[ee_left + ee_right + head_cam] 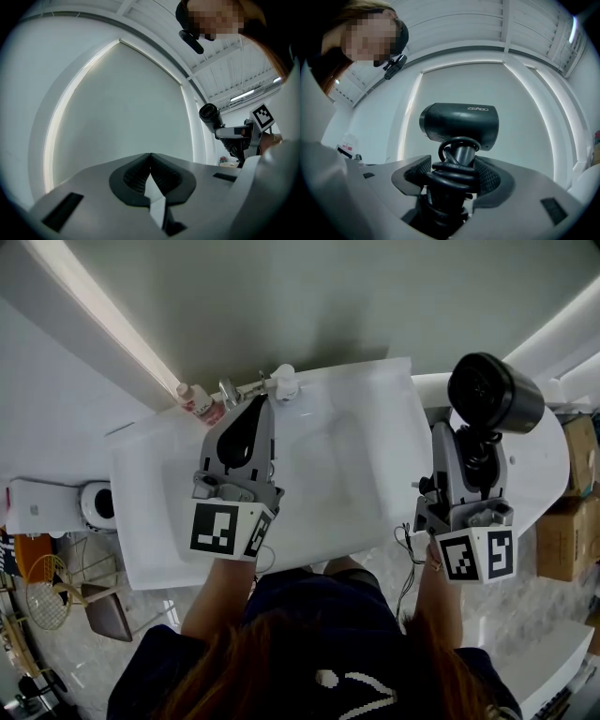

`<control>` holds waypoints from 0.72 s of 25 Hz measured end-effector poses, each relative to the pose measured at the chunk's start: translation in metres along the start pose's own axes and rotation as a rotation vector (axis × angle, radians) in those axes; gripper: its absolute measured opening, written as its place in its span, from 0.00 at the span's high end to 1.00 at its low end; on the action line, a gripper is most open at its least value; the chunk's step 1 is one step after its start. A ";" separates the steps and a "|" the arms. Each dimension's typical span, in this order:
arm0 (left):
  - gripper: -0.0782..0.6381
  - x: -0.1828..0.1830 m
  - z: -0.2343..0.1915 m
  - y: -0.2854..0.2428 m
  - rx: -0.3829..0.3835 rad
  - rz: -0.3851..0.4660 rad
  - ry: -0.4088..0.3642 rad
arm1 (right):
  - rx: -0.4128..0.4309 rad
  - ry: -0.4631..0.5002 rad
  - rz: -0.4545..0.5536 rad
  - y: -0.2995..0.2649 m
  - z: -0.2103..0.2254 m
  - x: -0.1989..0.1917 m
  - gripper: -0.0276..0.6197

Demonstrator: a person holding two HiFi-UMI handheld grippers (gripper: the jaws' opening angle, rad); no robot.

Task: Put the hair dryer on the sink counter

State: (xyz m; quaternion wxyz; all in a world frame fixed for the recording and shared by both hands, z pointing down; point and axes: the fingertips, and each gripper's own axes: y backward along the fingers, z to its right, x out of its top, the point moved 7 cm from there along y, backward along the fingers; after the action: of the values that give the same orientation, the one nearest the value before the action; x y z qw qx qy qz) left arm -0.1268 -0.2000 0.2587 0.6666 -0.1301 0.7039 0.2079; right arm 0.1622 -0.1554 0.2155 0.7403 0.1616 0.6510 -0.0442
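Observation:
A black hair dryer (494,392) stands upright in my right gripper (469,442), held in the air to the right of the white sink counter (141,521). In the right gripper view the jaws press on the dryer's handle, which has its black cord (452,176) coiled round it, and the dryer's body (459,123) rises above them. My left gripper (258,409) hangs over the basin near the faucet, jaws shut and empty (150,155). From the left gripper view the hair dryer (209,113) shows far off to the right.
A chrome faucet (279,382) and a pink-labelled bottle (199,405) stand at the counter's back edge. Right of the sink is a white rounded fixture (553,460), with cardboard boxes (568,535) beyond it. A white bin (94,505) and a wire basket (45,589) are at the left.

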 end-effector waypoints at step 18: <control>0.87 -0.009 0.031 -0.015 0.048 0.002 -0.002 | 0.065 -0.024 -0.020 -0.006 0.034 -0.005 0.50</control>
State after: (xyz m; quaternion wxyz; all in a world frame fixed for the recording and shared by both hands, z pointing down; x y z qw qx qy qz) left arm -0.0920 -0.1997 0.2654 0.6701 -0.1132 0.7080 0.1918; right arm 0.1926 -0.1716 0.2229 0.7421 0.1788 0.6417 -0.0747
